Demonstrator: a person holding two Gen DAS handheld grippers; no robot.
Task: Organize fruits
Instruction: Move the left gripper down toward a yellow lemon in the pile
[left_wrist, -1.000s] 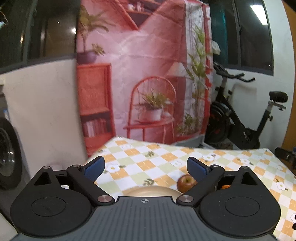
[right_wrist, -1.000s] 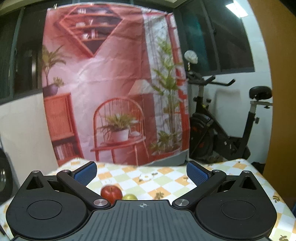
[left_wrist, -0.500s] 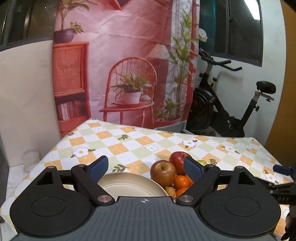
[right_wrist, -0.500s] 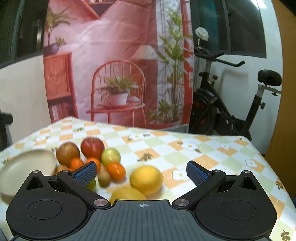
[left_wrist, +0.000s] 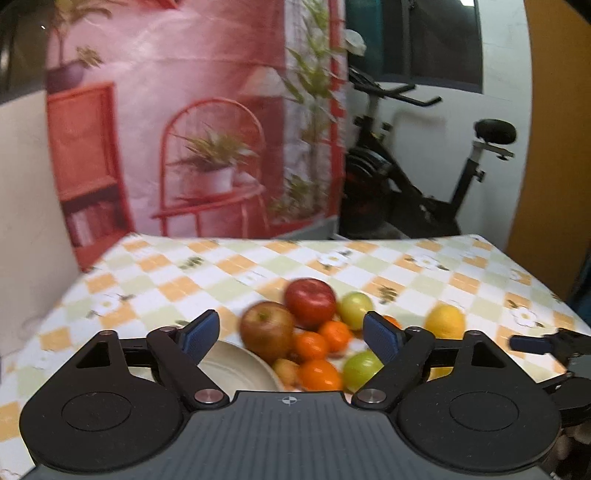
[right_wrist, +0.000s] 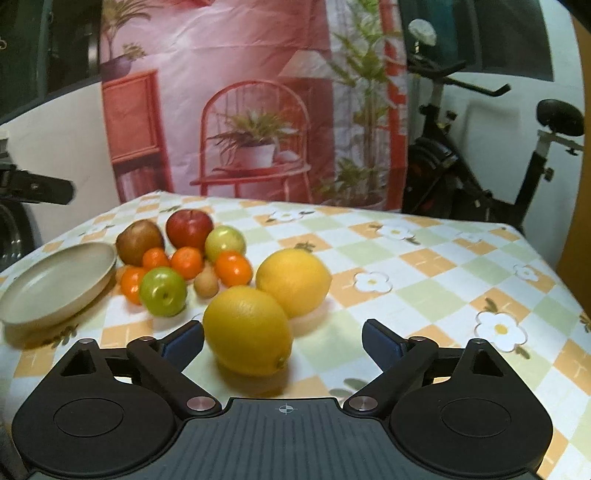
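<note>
Both grippers are dropping toward the checked tablecloth (right_wrist: 424, 258) compared with a second ago, fruit now filling their views. Left gripper (left_wrist: 291, 334) is hanging wide open, jaws just narrowing, nothing gripped, above the plate (left_wrist: 236, 373) and brownish apple (left_wrist: 266, 328). Right gripper (right_wrist: 282, 341) is likewise wide open and narrowing, its pads apart from the near lemon (right_wrist: 247, 328) lying between them; a second lemon (right_wrist: 293, 281) is touching behind.

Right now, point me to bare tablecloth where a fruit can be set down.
Free: the cloth right of the two lemons, out to the table's right edge, and the far strip behind the red apple. The plate is empty too. Crowded: the cluster between plate and lemons, around the green apple.
</note>
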